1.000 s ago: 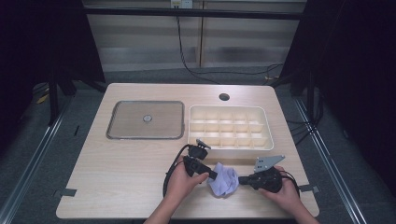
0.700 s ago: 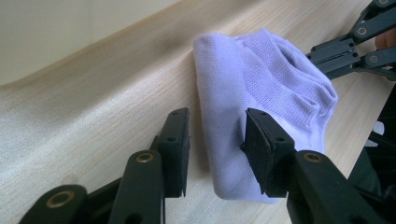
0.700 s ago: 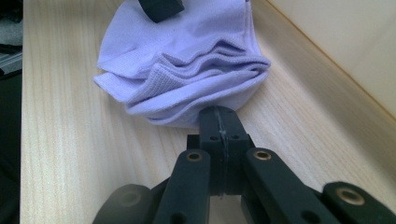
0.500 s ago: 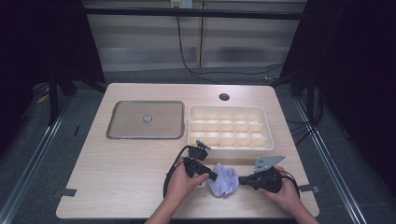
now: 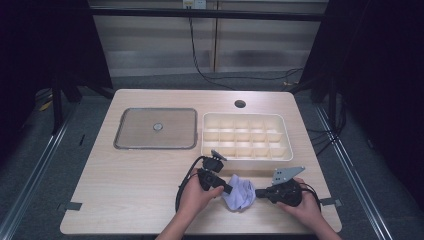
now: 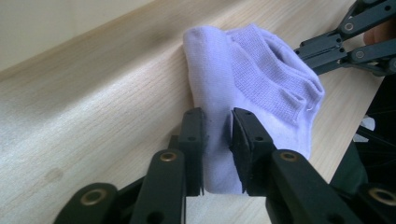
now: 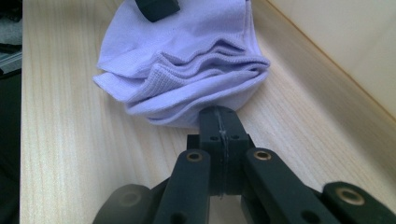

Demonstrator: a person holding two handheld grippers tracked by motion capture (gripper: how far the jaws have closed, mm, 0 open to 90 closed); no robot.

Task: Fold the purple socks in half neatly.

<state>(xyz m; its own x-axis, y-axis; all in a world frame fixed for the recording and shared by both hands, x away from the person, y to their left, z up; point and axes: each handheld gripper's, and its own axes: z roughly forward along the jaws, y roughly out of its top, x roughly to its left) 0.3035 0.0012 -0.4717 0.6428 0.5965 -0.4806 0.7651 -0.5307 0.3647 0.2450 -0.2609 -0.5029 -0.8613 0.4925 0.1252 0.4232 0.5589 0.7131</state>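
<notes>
A pale wooden table (image 5: 135,200) with rounded corners is set on a grey carpeted floor (image 5: 45,165). A round hole (image 5: 240,104) is cut near its far edge. Metal rails (image 5: 30,185) are laid along the floor on both sides. Behind the table a light panelled wall (image 5: 210,55) is seen, with black cables (image 5: 200,60) hung down it. Dark curtains (image 5: 45,45) are drawn at both sides, and the room is dimly lit
</notes>
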